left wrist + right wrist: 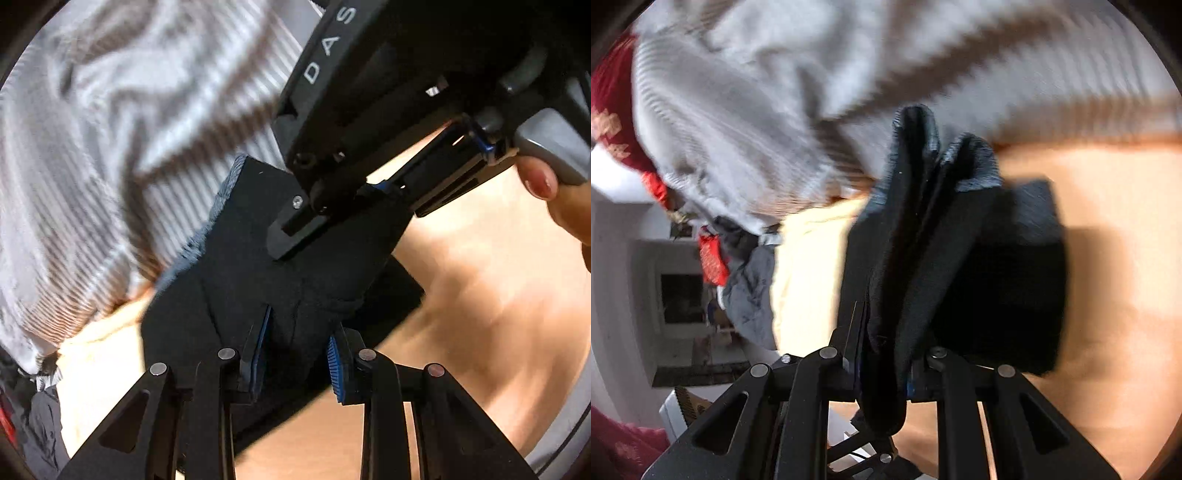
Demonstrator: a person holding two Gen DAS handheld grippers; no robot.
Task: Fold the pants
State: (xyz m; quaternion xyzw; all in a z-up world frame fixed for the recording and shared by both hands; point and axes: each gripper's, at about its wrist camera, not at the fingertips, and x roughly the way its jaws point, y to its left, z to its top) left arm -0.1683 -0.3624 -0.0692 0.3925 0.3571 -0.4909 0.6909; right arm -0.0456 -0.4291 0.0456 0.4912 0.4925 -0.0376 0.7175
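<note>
The dark navy pants are folded into a thick bundle held above the tan table. My left gripper is shut on a fold of the pants, the cloth bunched between its blue-padded fingers. My right gripper is shut on the pants too, with folded layers rising upright between its fingers and a flat folded part lying to the right. The right gripper body, marked DAS, shows in the left wrist view, just beyond the pants, with a hand on its grey handle.
A grey striped garment lies crumpled to the left, also in the right wrist view. A pale yellow cloth and a dark grey garment lie beside the pants. Red fabric is at the far left.
</note>
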